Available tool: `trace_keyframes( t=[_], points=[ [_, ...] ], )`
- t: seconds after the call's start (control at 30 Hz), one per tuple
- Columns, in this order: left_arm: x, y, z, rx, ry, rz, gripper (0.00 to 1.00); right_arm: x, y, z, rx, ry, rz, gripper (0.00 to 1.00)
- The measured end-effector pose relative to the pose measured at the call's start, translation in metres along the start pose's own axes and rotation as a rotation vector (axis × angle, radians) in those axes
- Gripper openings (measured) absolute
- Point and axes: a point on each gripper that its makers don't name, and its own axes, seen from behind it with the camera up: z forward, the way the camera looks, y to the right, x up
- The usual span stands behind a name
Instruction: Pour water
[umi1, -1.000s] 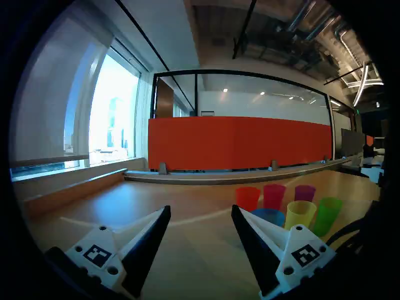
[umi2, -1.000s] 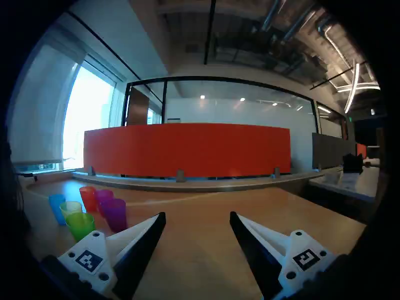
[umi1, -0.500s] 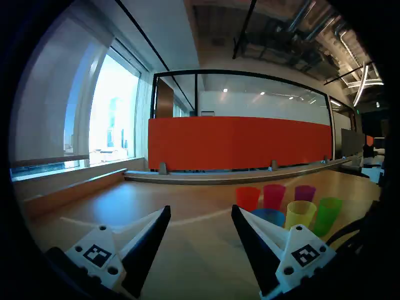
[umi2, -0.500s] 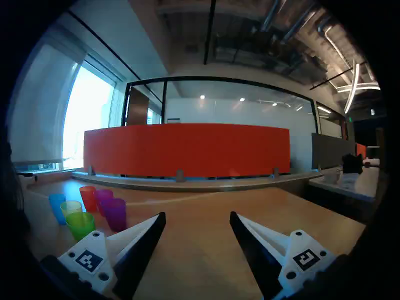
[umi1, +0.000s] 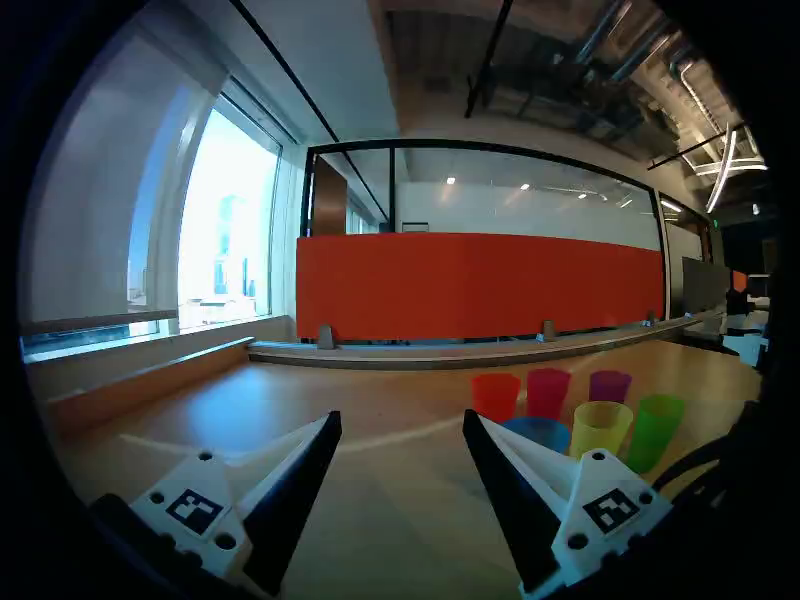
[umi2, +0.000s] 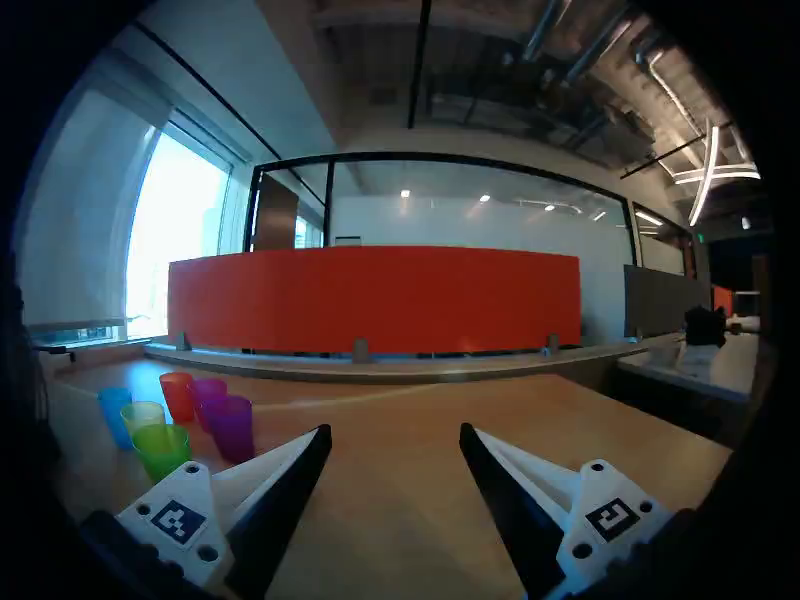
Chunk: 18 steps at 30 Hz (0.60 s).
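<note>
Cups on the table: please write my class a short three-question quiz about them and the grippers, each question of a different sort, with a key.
1. True or false: the left gripper is shut on a cup.
2. In the left gripper view, which cup stands farthest right? A: red. B: the green cup. C: blue.
3. Fill in: in the right gripper view, ___ cups stand on the table, left of the open right gripper.
Key: 1 false, its fingers are apart with only table between them; 2 B; 3 six.
</note>
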Motion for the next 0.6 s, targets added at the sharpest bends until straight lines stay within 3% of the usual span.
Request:
trace_keyframes(
  t=[0.2, 0.6],
  points=[
    [0.0001, -0.0003, -0.0001, 0.0, 0.0, 0.0, 1.0, 0.0002, 0.0001, 0.0, 0.0, 0.0, 0.0, 0.99],
    [0.0003, -0.0001, 0.0, 0.0, 0.0, 0.0, 1.0, -0.0001, 0.0003, -0.0003, 0.0, 0.0, 0.0, 1.0]
  ],
)
